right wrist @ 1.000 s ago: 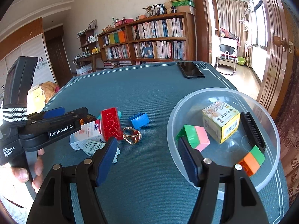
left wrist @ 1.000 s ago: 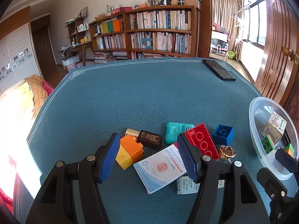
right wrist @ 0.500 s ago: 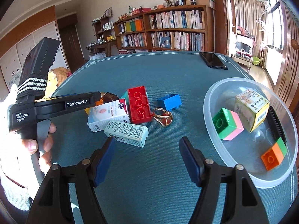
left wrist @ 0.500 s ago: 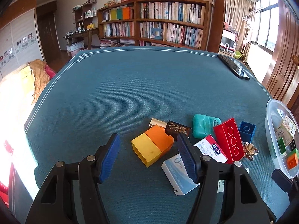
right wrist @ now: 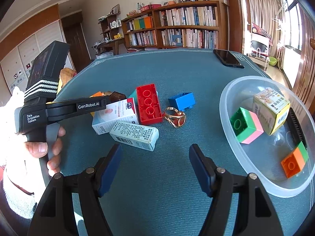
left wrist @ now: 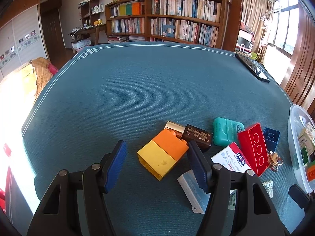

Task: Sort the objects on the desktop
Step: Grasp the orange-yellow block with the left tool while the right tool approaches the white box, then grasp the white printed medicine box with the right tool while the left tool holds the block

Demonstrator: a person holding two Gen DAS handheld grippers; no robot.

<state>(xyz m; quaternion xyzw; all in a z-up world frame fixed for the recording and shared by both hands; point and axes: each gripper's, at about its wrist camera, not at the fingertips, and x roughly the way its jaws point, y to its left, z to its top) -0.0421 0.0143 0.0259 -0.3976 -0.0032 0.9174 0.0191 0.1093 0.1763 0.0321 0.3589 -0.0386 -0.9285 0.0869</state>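
My left gripper [left wrist: 157,165] is open, low over the blue table. A yellow-and-orange block [left wrist: 163,154] lies between its fingers, and neither pad presses it. Right of the block sit a brown bottle [left wrist: 196,136], a teal floss case [left wrist: 226,131], a red brick [left wrist: 254,149] and a blue brick [left wrist: 271,137]. My right gripper [right wrist: 155,167] is open and empty. It hangs just short of a white medicine box [right wrist: 135,135] and a gold ring [right wrist: 175,117]. The clear bowl [right wrist: 224,122] to its right holds a green-and-pink block [right wrist: 246,125], a yellow box [right wrist: 271,108] and an orange-and-green block [right wrist: 293,161].
A white-and-red carton [right wrist: 116,116] leans against the red brick [right wrist: 148,104]. A black comb [right wrist: 297,125] lies in the bowl. A phone [right wrist: 228,58] rests at the table's far right edge. A hand [right wrist: 49,149] holds the left tool. Bookshelves stand behind the table.
My left gripper swung left and sank, so the yellow-and-orange block now lies between its fingers. My right gripper shifted left, off the bowl and towards the pile.
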